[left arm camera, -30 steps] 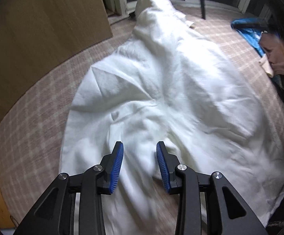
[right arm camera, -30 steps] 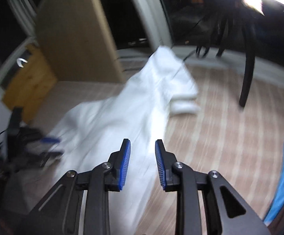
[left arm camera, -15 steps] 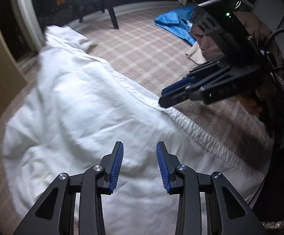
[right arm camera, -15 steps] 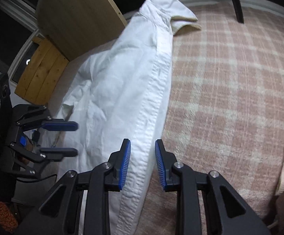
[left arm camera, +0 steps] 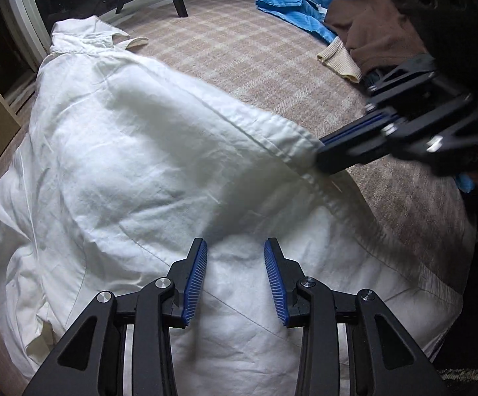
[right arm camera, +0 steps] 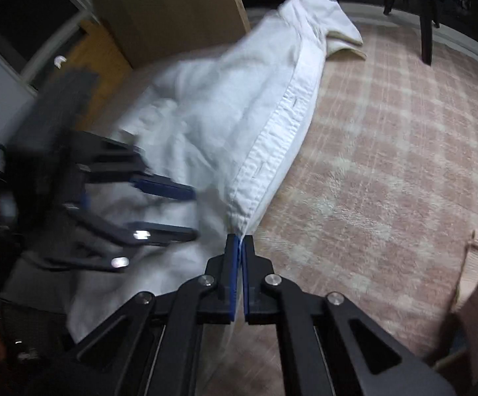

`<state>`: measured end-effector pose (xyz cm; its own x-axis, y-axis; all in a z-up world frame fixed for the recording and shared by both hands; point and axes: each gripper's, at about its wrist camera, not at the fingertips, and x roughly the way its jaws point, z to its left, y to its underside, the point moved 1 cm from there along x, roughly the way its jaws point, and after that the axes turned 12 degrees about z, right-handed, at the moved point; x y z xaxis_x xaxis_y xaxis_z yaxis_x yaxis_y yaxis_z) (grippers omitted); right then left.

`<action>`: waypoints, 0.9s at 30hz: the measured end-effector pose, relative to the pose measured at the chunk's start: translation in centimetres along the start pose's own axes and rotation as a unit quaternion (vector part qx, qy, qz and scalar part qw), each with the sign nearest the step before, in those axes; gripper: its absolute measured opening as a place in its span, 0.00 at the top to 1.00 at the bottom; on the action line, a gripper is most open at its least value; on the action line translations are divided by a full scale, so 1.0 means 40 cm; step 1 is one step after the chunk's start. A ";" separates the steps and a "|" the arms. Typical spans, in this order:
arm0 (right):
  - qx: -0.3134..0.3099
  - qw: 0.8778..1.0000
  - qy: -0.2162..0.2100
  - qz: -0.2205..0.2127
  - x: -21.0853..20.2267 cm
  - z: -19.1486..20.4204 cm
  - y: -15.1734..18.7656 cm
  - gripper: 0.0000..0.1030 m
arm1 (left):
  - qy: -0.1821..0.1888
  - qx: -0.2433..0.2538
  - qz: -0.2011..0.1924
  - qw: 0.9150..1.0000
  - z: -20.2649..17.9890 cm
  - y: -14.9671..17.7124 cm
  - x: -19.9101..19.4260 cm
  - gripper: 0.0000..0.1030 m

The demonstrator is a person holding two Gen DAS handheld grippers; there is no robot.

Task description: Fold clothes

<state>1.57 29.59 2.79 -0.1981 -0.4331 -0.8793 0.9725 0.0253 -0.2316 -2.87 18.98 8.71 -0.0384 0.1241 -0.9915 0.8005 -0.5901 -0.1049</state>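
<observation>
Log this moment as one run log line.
right tongs: shut on white cotton shirt placket | left tongs: open over shirt | plaid rug

A: What do the tools look like?

B: The left gripper [left arm camera: 235, 247] is black, with angular linkage arms, triangular cut-outs, and round silver screws at the joints.

A: And the fingers?

B: Their inner faces carry ribbed blue pads [left arm camera: 195, 283].

A: Is the other one built the same?

B: Yes, the right gripper [right arm camera: 240, 241] has the same black frame, silver screws, triangular openings, and blue pads [right arm camera: 235, 280] lining its fingers.
</observation>
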 end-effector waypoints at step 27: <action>-0.033 0.997 0.048 -0.047 -0.238 0.123 0.175 0.77 | -0.006 -0.226 -0.009 0.974 0.033 0.701 -0.339 0.64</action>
<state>10.87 29.46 11.58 -0.3026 -0.3476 -0.8875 0.9394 0.0488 -0.3394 19.31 -0.30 19.12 -0.0599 0.1193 -0.9910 0.9810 -0.1766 -0.0806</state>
